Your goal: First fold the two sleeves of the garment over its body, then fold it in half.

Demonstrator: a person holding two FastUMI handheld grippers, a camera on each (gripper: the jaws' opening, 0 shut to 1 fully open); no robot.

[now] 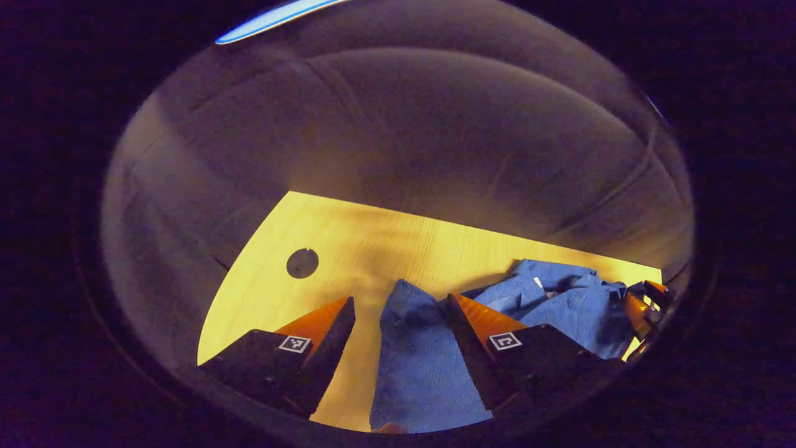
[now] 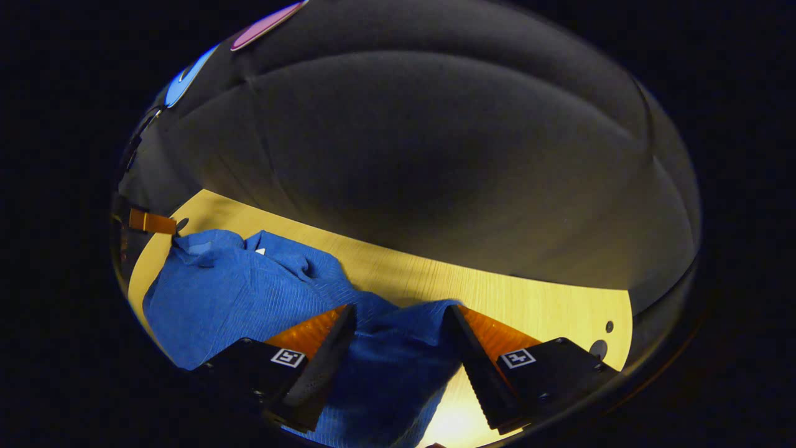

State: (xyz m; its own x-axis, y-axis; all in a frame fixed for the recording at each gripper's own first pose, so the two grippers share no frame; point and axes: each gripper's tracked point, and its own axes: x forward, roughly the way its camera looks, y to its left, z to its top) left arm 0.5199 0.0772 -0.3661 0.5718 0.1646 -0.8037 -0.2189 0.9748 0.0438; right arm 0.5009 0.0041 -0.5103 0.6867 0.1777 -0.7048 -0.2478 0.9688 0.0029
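Observation:
A blue knit garment (image 1: 423, 367) lies crumpled on the yellow wooden table (image 1: 348, 236). In the left gripper view, a sleeve end runs up between the wide-apart fingers of my left gripper (image 1: 400, 302), which stands open over it. The bunched body lies to the right, where my right gripper (image 1: 647, 305) shows at the garment's far edge. In the right gripper view, the garment (image 2: 236, 292) spreads to the left, and another sleeve end lies between the spread fingers of my right gripper (image 2: 401, 311), also open. The left gripper (image 2: 152, 222) shows far off at the left edge.
A round dark hole (image 1: 302, 262) is set in the tabletop left of the garment. Similar small holes (image 2: 598, 348) sit near the table's right end. Dark cloth walls close in behind the table's far edge (image 2: 497, 274). Bare wood lies beyond the garment.

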